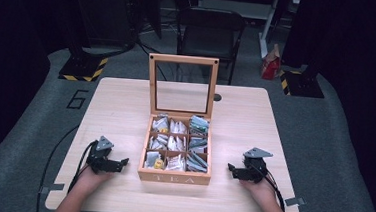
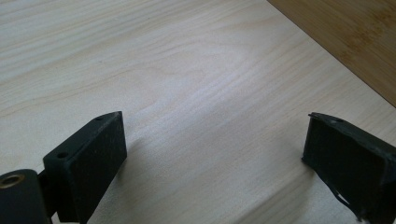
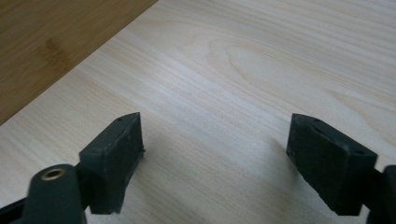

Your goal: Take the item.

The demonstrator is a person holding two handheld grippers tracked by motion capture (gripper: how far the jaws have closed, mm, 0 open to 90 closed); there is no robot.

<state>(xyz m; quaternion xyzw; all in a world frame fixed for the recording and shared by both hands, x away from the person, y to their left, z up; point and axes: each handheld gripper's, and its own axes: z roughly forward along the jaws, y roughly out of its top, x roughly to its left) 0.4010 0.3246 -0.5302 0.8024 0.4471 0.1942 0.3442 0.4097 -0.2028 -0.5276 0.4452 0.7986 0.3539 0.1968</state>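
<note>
Wooden tea box (image 1: pixel 173 176), lid (image 1: pixel 182 85) propped upright at the back to expose nine compartments of tea bags (image 1: pixel 177 142) — centred on the table (image 1: pixel 125 111), near the front edge, within reach of both hands. Left gripper (image 1: pixel 122 162) and right gripper (image 1: pixel 231 168) rest on the tabletop either side of the box, tips turned inward — jaws spread wide, empty, apparently poised to start.

I see a light wooden table (image 1: pixel 126 106). In its middle sits an open tea box (image 1: pixel 173 175), lid up, full of tea bags (image 1: pixel 178 143).
</note>
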